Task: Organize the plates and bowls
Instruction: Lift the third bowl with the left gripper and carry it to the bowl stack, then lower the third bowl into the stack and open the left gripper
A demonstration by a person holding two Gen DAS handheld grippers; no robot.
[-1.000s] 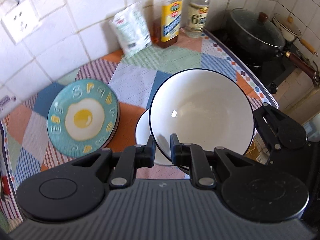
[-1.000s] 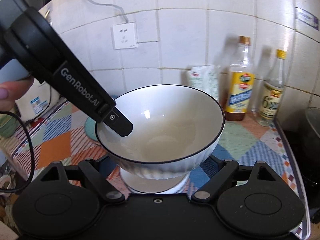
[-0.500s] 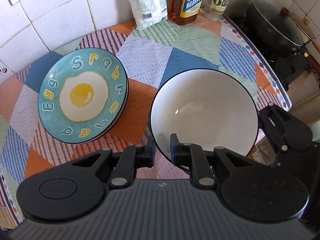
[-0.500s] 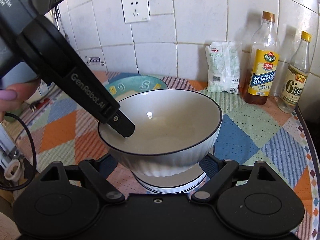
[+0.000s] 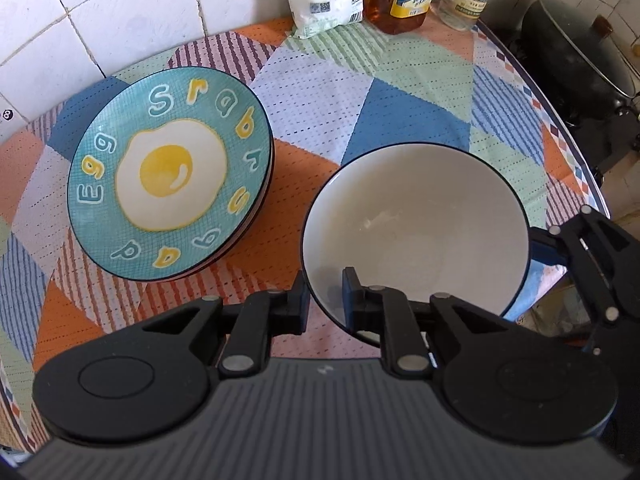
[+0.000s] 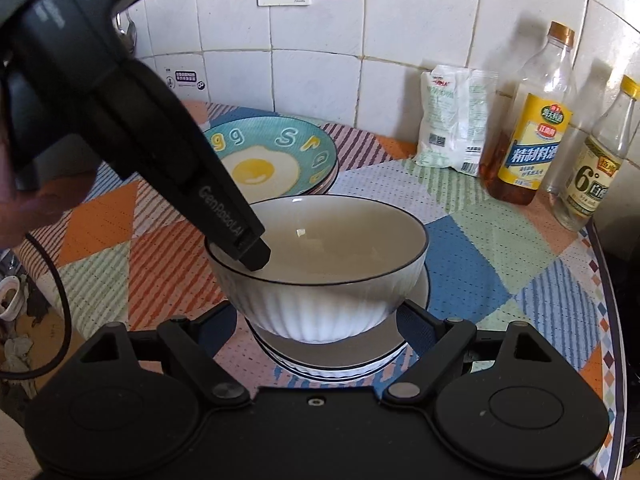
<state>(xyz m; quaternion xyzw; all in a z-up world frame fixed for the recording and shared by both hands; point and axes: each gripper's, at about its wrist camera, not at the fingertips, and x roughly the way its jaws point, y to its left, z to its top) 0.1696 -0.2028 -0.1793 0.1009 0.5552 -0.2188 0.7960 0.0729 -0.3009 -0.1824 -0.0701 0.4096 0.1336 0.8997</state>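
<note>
My left gripper is shut on the near rim of a white bowl with a dark rim line, one finger inside and one outside. In the right wrist view this ribbed bowl sits nested in a second white bowl on the tablecloth, with the left gripper coming in from the upper left. My right gripper stands wide open, its fingers on either side of the lower bowl, which is mostly hidden. A stack of teal fried-egg plates lies to the left of the bowls.
A white bag, an oil bottle and a clear bottle stand against the tiled wall. A lidded black wok sits beyond the table's right edge. A hand holds the left gripper.
The left gripper has come down with the white bowl, which now sits inside the lower bowl. The right gripper has tilted further down and stays wide open.
</note>
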